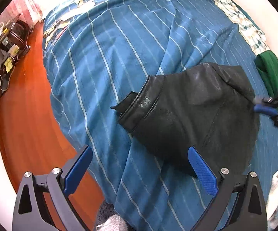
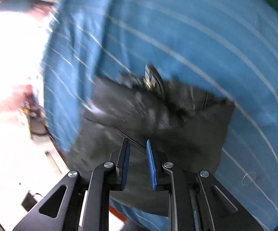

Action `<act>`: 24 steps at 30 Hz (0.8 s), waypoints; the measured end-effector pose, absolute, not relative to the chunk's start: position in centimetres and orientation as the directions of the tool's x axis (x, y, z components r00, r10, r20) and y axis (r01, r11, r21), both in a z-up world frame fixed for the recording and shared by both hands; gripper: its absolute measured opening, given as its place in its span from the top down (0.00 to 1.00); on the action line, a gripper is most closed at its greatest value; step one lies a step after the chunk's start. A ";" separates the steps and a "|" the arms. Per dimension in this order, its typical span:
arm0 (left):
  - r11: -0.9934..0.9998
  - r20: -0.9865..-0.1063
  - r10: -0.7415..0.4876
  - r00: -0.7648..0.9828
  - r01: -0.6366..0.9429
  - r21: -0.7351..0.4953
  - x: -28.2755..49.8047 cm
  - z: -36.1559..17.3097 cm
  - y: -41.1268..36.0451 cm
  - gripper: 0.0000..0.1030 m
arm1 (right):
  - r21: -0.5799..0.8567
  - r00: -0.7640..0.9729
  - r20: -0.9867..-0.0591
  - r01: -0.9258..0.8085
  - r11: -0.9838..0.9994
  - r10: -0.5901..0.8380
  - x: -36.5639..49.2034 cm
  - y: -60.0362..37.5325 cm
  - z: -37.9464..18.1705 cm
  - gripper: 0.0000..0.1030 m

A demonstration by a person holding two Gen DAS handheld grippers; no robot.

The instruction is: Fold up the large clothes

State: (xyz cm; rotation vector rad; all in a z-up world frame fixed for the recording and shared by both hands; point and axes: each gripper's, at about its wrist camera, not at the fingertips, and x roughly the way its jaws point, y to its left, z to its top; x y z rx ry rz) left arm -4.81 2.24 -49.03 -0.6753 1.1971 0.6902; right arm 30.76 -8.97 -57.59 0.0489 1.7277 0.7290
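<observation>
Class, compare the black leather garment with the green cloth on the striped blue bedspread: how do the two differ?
The black leather garment is shiny and smooth; the green cloth looks matte and soft. The black garment is much the larger in view and lies spread near the bed's middle, while the green cloth sits bunched at the bed's edge. Both rest on the striped blue bedspread.

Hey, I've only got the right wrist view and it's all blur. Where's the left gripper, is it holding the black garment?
Observer: No. The left gripper is wide open and empty, by the near edge of the black garment.
Operator: Where's my right gripper on it?
Observer: The right gripper is at the garment's right-hand corner in the left wrist view; any grip is blurred.
Operator: Anything beside it?
Observer: A green cloth lies just beyond that corner on the blue striped bedspread.
</observation>
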 end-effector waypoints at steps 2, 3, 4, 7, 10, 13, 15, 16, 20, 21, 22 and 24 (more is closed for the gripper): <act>0.611 -0.970 0.144 0.196 -0.789 -0.069 -4.7 -49.5 2.3 0.02 | 0.471 -0.315 -0.875 -0.370 0.801 0.369 30.1 -7.4 -60.2 0.80; 0.601 -0.971 0.154 0.185 -0.797 -0.056 -4.7 -49.8 2.5 0.02 | 0.411 -0.309 -0.903 -0.413 0.813 0.300 29.4 -6.1 -62.3 0.80; 0.588 -0.970 0.169 0.175 -0.807 -0.043 -4.6 -50.0 2.7 0.02 | 0.365 -0.290 -0.923 -0.446 0.818 0.253 29.0 -5.0 -63.9 0.83; 0.556 -0.967 0.208 0.145 -0.831 -0.005 -4.2 -50.3 3.7 0.02 | 0.244 -0.206 -0.966 -0.505 0.828 0.158 28.7 -2.8 -64.1 0.83; 0.526 -0.957 0.238 0.167 -0.850 -0.017 -3.8 -49.5 4.4 0.02 | 0.237 -0.234 -0.963 -0.519 0.821 0.131 28.8 -2.7 -63.0 0.82; 0.533 -0.952 0.247 0.180 -0.846 -0.022 -2.3 -49.0 4.7 0.02 | 0.384 -0.281 -0.917 -0.424 0.820 0.284 29.7 -5.7 -59.6 0.81; 0.556 -0.957 0.268 0.114 -0.829 0.057 -0.7 -50.6 5.1 0.02 | 0.459 -0.276 -0.884 -0.367 0.809 0.376 29.6 -8.8 -57.4 0.80; 0.565 -0.958 0.278 0.072 -0.819 0.102 -0.3 -52.0 5.4 0.00 | 0.481 -0.271 -0.873 -0.348 0.805 0.404 29.3 -10.9 -56.4 0.77; 0.560 -0.982 0.167 0.092 -0.829 0.017 -1.0 -56.0 7.2 0.00 | 0.462 -0.322 -0.875 -0.334 0.822 0.361 27.9 -15.7 -58.1 0.69; 0.557 -0.983 0.154 0.104 -0.831 -0.001 -1.2 -55.6 7.4 0.00 | 0.467 -0.330 -0.873 -0.345 0.814 0.360 27.2 -16.0 -58.8 0.68; 0.553 -0.982 0.143 0.122 -0.833 -0.023 -1.7 -54.9 7.5 0.00 | 0.478 -0.328 -0.867 -0.339 0.810 0.375 27.3 -16.6 -59.2 0.58; 0.523 -0.977 0.126 0.173 -0.848 -0.083 -3.5 -53.1 7.6 0.00 | 0.520 -0.326 -0.844 -0.301 0.799 0.426 27.8 -17.3 -60.7 0.33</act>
